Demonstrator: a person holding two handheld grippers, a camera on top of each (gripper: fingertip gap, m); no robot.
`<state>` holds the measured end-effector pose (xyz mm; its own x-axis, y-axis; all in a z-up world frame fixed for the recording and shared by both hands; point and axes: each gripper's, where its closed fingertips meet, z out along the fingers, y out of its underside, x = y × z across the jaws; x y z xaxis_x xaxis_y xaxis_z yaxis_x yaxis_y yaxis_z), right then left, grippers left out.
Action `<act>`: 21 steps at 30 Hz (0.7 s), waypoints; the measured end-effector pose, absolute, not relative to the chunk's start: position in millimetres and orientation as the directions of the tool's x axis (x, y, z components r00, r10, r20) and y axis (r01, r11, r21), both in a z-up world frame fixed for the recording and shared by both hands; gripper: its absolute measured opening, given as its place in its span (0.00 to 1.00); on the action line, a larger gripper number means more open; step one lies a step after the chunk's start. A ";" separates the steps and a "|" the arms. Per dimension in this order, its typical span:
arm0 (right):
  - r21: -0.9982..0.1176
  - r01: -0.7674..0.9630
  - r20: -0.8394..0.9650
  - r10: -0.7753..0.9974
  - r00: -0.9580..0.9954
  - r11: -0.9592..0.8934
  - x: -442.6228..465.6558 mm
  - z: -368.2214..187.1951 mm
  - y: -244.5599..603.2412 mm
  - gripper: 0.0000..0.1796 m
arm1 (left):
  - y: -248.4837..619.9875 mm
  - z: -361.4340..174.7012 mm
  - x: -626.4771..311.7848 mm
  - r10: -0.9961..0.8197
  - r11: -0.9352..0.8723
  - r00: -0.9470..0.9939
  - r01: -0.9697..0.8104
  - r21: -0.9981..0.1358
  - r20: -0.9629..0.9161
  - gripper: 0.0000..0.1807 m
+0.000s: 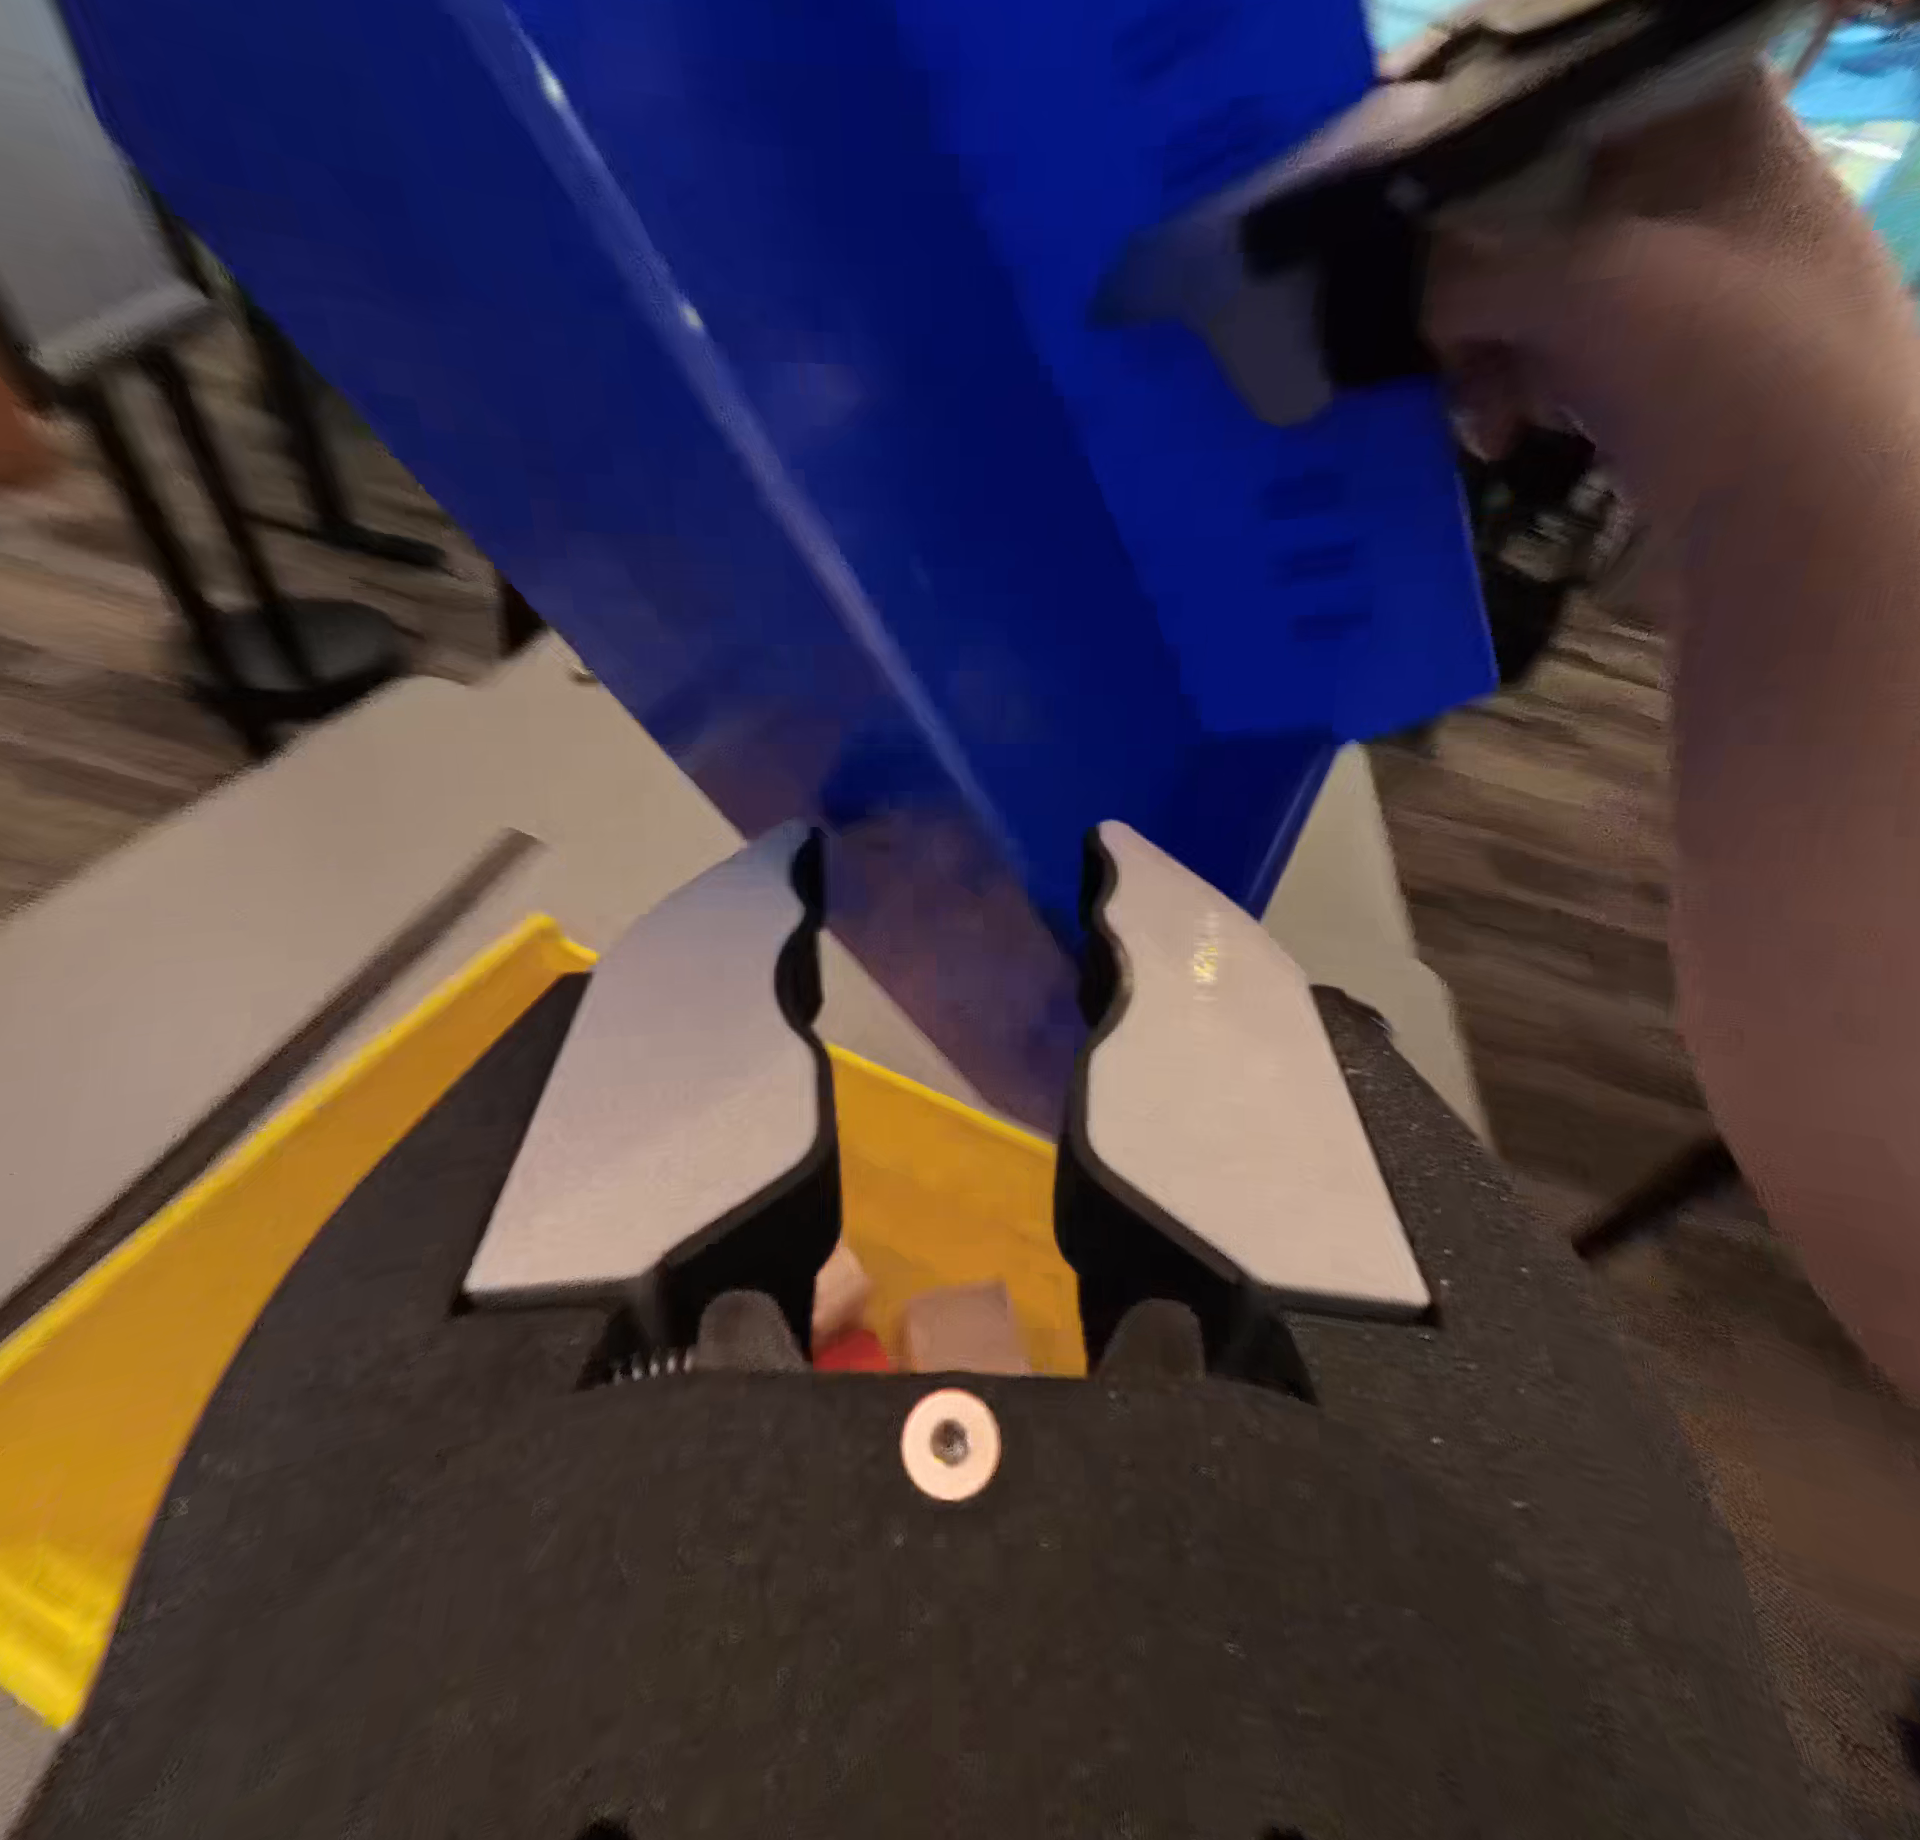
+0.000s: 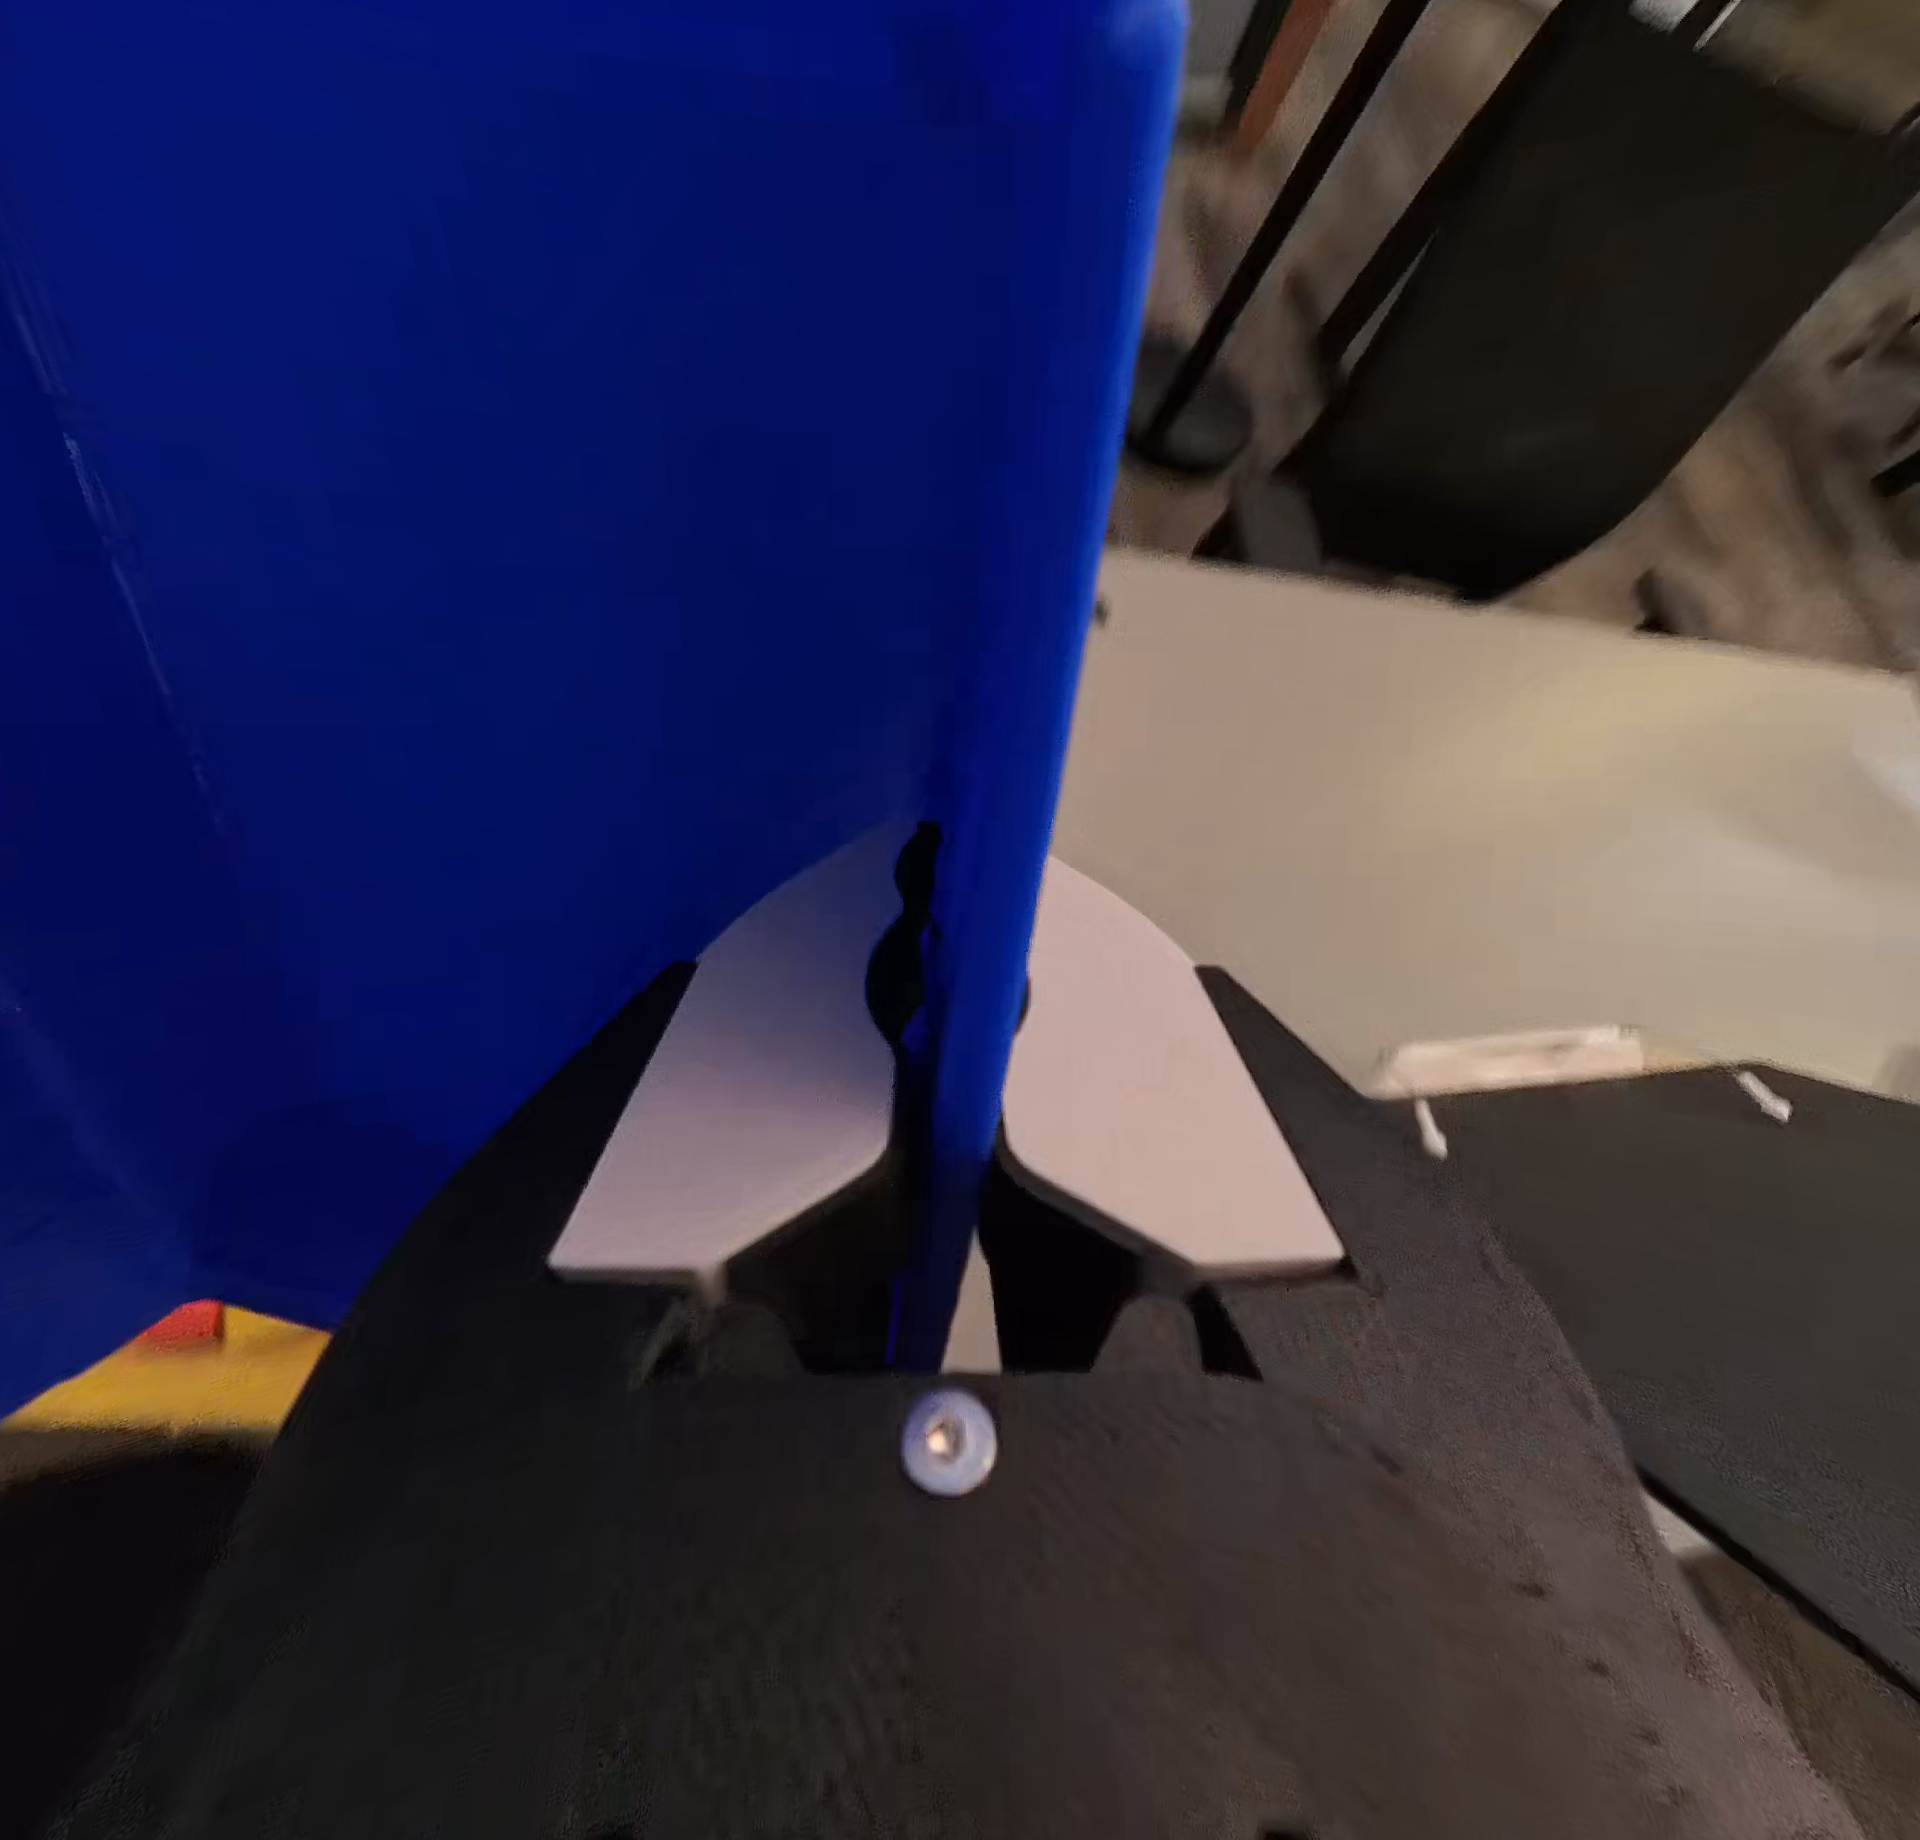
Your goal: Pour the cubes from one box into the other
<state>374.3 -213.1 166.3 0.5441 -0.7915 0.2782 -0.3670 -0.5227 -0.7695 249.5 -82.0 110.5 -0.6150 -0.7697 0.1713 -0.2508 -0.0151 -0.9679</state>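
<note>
Lying under everything, a pale grey table [image 1: 312,959] [image 2: 1455,803]. Running across its top at the left, a dark groove [image 1: 343,1011]. Standing beyond the far edge on a mottled brown floor [image 1: 114,689] [image 2: 1766,543], blurred black chairs [image 1: 239,460] [image 2: 1538,336]. Resting at the right on the table, a flat black panel [image 2: 1714,1271].

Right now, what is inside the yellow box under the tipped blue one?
In the yellow box, a red cube and two pale wooden cubes show between the left gripper's fingers. The gripper body and blue box cover the rest.
</note>
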 end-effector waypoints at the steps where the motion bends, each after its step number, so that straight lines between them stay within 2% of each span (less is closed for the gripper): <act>1: -0.701 -0.452 0.241 -0.780 0.578 -0.551 378.0 153.6 -221.1 0.04 | -81.7 111.7 241.0 -0.741 -0.027 -0.637 -0.287 -0.958 0.212 0.30; 3: -0.520 -0.608 0.165 -0.769 0.618 -0.600 379.7 118.0 -240.6 0.04 | -63.9 109.9 228.5 -0.743 -0.053 -0.611 -0.355 -0.933 0.274 0.31; 5: -0.356 -0.706 0.070 -0.771 0.633 -0.612 375.4 79.1 -257.6 0.04 | -26.6 89.6 224.6 -0.834 -0.008 -0.490 -0.451 -0.893 0.254 0.33; 8: -0.170 -0.765 0.015 -0.778 0.628 -0.621 368.0 26.4 -280.1 0.04 | 42.3 43.2 224.8 -0.958 0.044 -0.250 -0.609 -0.792 0.139 0.42; 10: -0.066 -0.772 0.041 -0.775 0.631 -0.632 363.3 -2.8 -292.1 0.04 | 69.5 8.9 221.4 -0.971 0.014 -0.173 -0.728 -0.686 0.164 0.40; 13: 0.032 -0.767 0.060 -0.765 0.641 -0.641 361.5 -38.6 -302.9 0.04 | 75.4 -35.6 218.5 -0.936 -0.047 -0.145 -0.851 -0.523 0.320 0.37; 17: 0.060 -0.790 -0.014 -0.792 0.611 -0.611 363.7 -73.5 -308.1 0.04 | 77.6 -89.6 211.1 -0.936 0.007 -0.114 -0.952 -0.305 0.333 0.32; 19: 0.059 -0.802 -0.058 -0.804 0.591 -0.594 365.9 -89.1 -309.2 0.04 | 57.4 -92.8 211.0 -0.880 -0.009 -0.113 -0.967 -0.254 0.462 0.27; 21: 0.066 -0.818 -0.075 -0.820 0.567 -0.571 368.4 -103.6 -311.7 0.05 | 54.0 -101.7 209.5 -0.887 -0.007 -0.092 -0.977 -0.211 0.453 0.30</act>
